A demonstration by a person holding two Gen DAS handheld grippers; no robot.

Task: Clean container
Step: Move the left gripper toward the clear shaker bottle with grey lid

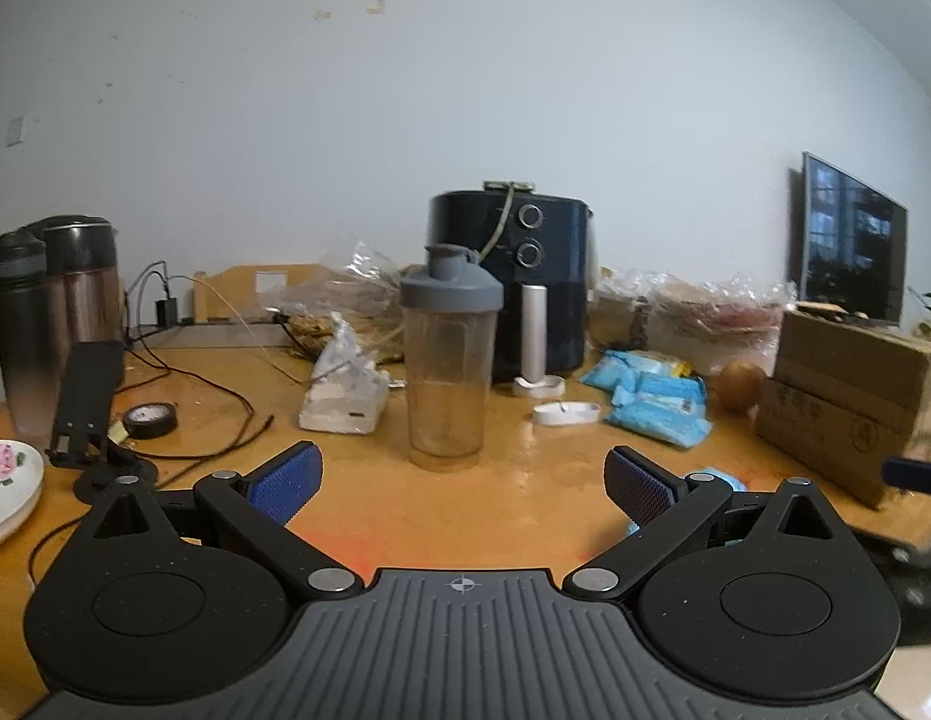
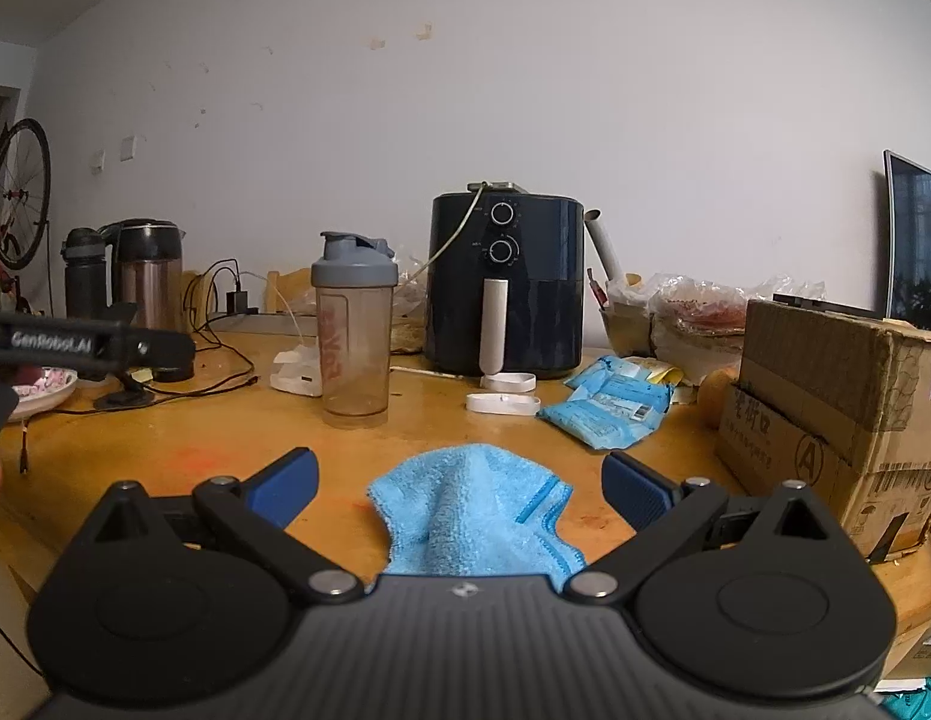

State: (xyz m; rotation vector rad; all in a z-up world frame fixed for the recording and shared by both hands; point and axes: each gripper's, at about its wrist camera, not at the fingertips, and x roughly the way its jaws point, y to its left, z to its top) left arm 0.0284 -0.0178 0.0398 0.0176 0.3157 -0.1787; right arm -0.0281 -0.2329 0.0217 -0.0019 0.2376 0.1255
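One shaker bottle (image 1: 450,360) stands upright on the table (image 1: 543,480), beyond the left gripper (image 1: 462,480), whose fingers (image 1: 285,480) are wide open and empty. One blue cloth (image 2: 474,510) lies between the right gripper (image 2: 459,489)'s wide-open fingers (image 2: 285,486), not pinched.

left gripper (image 1: 462,483) jaws wide; right gripper (image 2: 459,483) likewise

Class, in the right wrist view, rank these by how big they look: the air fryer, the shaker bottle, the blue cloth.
1. air fryer
2. blue cloth, though it lies nearest the camera, which enlarges it
3. shaker bottle

Shaker (image 1: 451,360) before fryer (image 1: 540,282) (cloth (image 2: 477,510) nearer).
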